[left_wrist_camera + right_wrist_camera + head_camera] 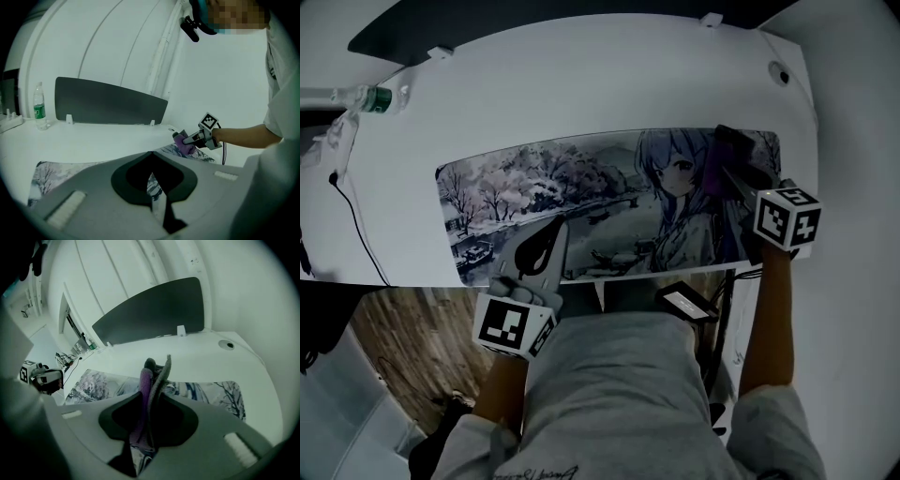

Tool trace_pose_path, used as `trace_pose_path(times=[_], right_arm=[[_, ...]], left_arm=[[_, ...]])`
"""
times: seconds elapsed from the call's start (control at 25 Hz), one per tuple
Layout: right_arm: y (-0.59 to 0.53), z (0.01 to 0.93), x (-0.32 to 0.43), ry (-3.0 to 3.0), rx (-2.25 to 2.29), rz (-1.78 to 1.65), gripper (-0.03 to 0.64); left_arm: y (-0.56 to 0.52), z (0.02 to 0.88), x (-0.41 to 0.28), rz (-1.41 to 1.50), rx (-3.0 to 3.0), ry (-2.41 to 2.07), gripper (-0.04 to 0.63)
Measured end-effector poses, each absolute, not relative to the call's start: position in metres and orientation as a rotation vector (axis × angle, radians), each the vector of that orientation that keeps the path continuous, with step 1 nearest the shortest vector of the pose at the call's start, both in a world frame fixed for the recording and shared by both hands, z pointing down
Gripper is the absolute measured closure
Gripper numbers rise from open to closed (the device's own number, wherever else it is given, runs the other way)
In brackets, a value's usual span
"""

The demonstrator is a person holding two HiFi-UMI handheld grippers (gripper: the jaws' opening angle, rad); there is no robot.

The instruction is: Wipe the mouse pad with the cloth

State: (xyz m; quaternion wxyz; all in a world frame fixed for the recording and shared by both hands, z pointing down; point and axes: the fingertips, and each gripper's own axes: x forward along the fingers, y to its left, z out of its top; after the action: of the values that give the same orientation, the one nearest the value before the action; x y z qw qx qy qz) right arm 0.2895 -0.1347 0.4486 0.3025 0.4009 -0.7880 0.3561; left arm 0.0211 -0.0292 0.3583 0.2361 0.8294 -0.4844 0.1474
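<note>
A long mouse pad (581,187) printed with a winter scene and an anime figure lies across the white desk (581,84). My right gripper (729,169) is over the pad's right end, shut on a purple-grey cloth (723,150). The folded cloth (153,376) sticks out past the jaws of the right gripper (152,397), with the pad (206,390) beneath. My left gripper (554,232) rests at the pad's near edge, left of centre, shut with nothing in it. The left gripper (151,161) view shows the pad (47,173) below and the cloth (183,143) far off.
A water bottle (370,97) stands at the desk's far left beside a black cable (356,225). A dark panel (487,23) lines the back edge. A round cable hole (780,73) is at the far right. Wooden floor (412,337) shows below the desk's near edge.
</note>
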Motion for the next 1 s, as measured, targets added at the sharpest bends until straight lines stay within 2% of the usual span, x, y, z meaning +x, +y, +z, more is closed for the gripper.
trace_pose_path(times=[0.72, 1.0], right_arm=[[-0.072, 0.449, 0.028, -2.198, 0.764, 0.96, 0.52], [-0.04, 0.457, -0.084, -2.242, 0.573, 0.973, 0.52]], left_arm=[[0.035, 0.355, -0.186, 0.332, 2.125, -1.576, 0.575], [0.054, 0.364, -0.235, 0.319, 2.081, -1.603, 0.575]])
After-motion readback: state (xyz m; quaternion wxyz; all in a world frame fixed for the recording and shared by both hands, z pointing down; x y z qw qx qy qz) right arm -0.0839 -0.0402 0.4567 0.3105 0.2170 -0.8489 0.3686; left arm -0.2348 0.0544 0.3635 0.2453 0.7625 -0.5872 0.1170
